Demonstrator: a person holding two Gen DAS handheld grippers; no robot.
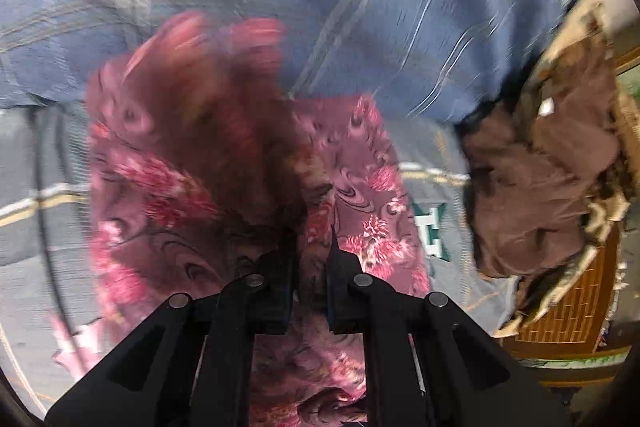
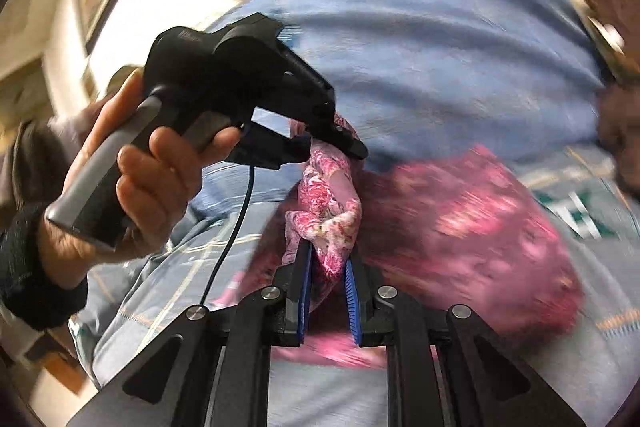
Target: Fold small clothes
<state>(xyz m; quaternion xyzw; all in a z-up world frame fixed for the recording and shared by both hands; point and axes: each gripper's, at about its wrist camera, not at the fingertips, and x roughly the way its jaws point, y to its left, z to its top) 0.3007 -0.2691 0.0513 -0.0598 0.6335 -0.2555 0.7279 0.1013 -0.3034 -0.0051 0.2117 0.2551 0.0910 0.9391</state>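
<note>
A small pink floral garment [image 1: 360, 187] hangs over the blue bed sheet, blurred by motion. In the left wrist view my left gripper [image 1: 311, 243] is shut on a bunched edge of it. In the right wrist view my right gripper [image 2: 328, 255] pinches another fold of the garment [image 2: 332, 203] between its blue pads [image 2: 306, 287]. The same view shows a hand [image 2: 152, 179] holding the left gripper [image 2: 344, 141] just above and behind, its tips closed on the same edge. The rest of the cloth trails down to the right.
A blue striped sheet [image 1: 360, 7] covers the bed, with a green and white lettered patch [image 1: 430, 231] on the cloth below. A heap of brown clothes [image 1: 540, 187] lies at the right, beside wooden furniture [image 1: 560, 319]. A black cable [image 2: 236, 227] hangs from the left gripper.
</note>
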